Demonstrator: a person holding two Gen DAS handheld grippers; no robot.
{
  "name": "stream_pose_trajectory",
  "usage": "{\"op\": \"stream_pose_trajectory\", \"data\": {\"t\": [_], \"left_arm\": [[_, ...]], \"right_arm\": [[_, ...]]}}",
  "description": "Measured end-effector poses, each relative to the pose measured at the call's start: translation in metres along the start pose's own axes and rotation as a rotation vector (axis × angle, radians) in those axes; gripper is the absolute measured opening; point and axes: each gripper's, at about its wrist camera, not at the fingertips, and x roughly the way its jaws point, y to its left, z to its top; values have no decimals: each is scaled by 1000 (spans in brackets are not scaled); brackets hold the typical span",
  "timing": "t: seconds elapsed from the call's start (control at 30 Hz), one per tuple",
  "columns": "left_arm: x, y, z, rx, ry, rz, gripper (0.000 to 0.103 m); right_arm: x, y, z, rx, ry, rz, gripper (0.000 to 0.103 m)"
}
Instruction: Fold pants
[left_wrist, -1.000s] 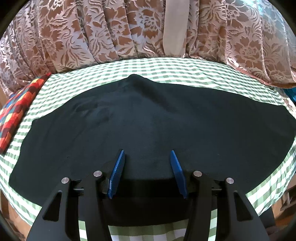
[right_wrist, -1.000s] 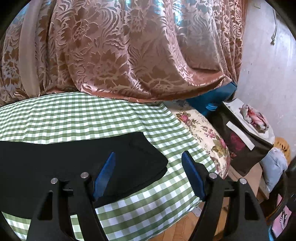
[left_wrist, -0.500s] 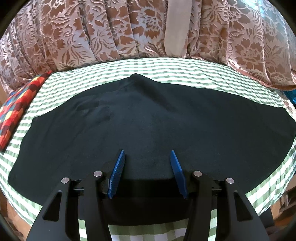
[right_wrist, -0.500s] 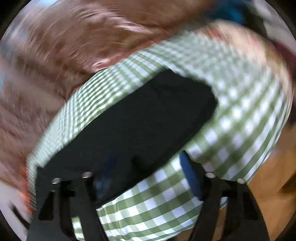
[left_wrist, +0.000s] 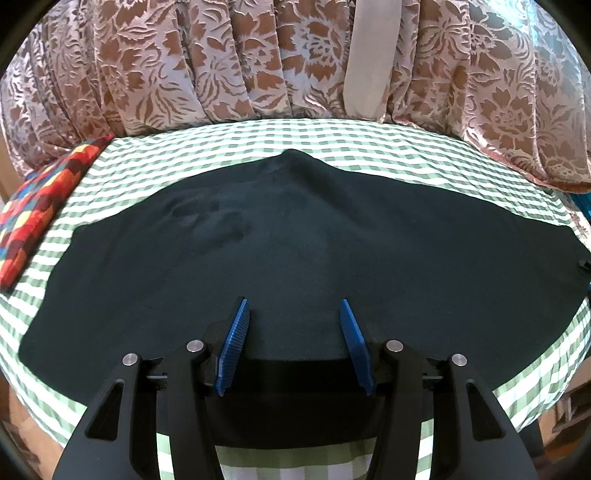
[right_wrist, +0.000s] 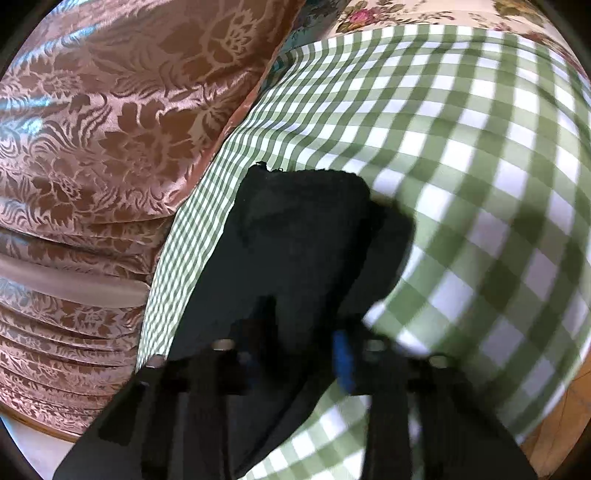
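Observation:
The black pants (left_wrist: 295, 251) lie spread flat across the green checked tablecloth (left_wrist: 295, 136). My left gripper (left_wrist: 293, 314) is open and empty, hovering over the near middle of the pants. In the right wrist view the pants' right end (right_wrist: 303, 236) lies below my right gripper (right_wrist: 301, 328). That gripper is tilted and blurred by motion. Its blue pads (right_wrist: 341, 354) stand apart on either side of the cloth edge, and I cannot tell whether they touch it.
A brown floral curtain (left_wrist: 258, 62) hangs along the table's far side and shows in the right wrist view (right_wrist: 110, 129). A colourful patterned cushion (left_wrist: 40, 203) lies at the far left. A floral cushion (right_wrist: 424, 11) sits beyond the table's right end.
My right gripper has swung and rolled over the pants' right end, closer to the cloth, with its jaws narrower. My left gripper has barely moved.

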Motion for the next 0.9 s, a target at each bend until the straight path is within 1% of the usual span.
{"op": "stream_pose_trajectory", "data": {"t": [0.03,0.1,0.2,0.23,0.3,0.43,0.5,0.63,0.8,0.9], "left_arm": [[-2,1,1,0,-4,11,50],[-7,3,3,-3,-15,22,50],[-11,5,4,-5,-27,31,50],[-11,6,3,-8,-27,30,50],[-11,7,3,-11,-23,26,50],[-11,10,1,-19,-25,17,50],[-12,11,1,-29,-26,13,50],[-12,18,0,-50,-26,5,50],[-11,25,-2,-79,-18,-4,50],[-9,30,-3,-99,-7,-25,50]], "right_arm": [[1,3,1,-11,2,1,20],[-2,17,1,-61,-5,14,19],[-14,47,-4,-162,-4,70,18],[-17,59,-8,-198,1,93,18],[-23,83,-19,-271,5,111,18],[-24,130,-42,-397,33,157,18],[-20,157,-56,-466,61,180,18],[-3,204,-94,-588,153,231,18],[22,245,-143,-717,263,274,17],[42,264,-180,-793,358,291,17]]}}
